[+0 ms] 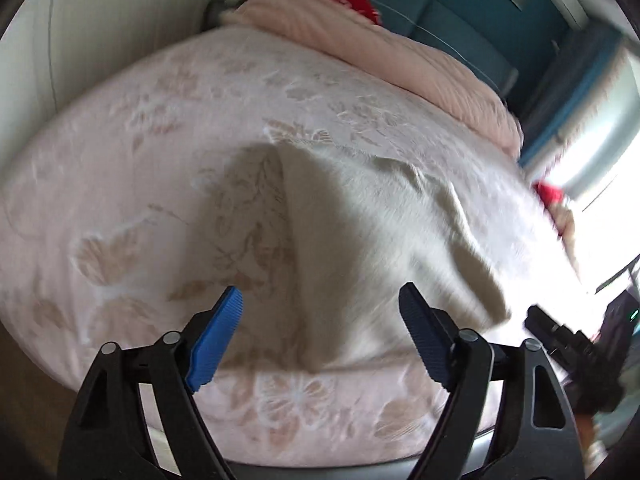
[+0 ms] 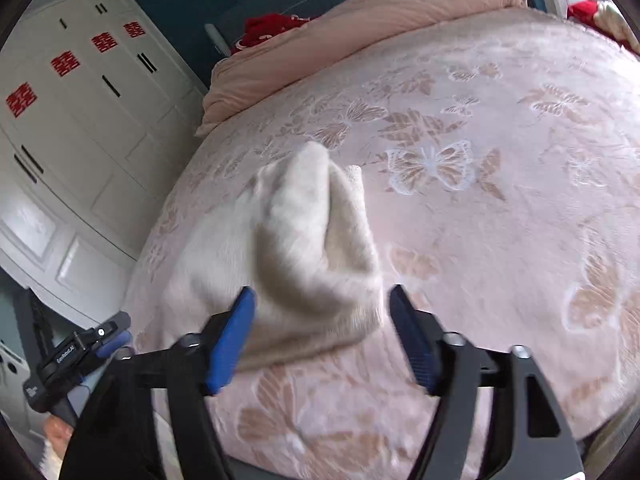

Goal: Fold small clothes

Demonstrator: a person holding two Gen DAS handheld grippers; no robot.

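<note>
The bed fills both views, covered in a pale pink spread with a woven butterfly and flower pattern. A pink quilt lies bunched along the far edge, toward the top of each frame, with something red behind it. White wardrobe doors with red paper cut-outs stand at the upper left of the right wrist view.

The small cream garment lies on the spread near the bed's front edge. In the right wrist view it sits centre-left of frame, rumpled, with a raised ridge running up toward a narrow end near the butterfly. In the left wrist view the same garment spreads from centre to lower right, blurred and creased, not yet flat.

The left gripper has its jaws wide apart, nothing between the pads; the cloth lies beyond and to the right of them. The right gripper also stands with jaws apart: the near hem of the garment lies between and behind the blue pads, but they do not press on it.

The step in hand looks like laying the piece out before the first fold. To do it well, each gripper should probably take a near corner of the hem, pinching one layer only, then draw the cloth taut and flat so the ridge falls out. Catching the spread beneath is the main risk, since both fabrics are pale and soft.
</note>
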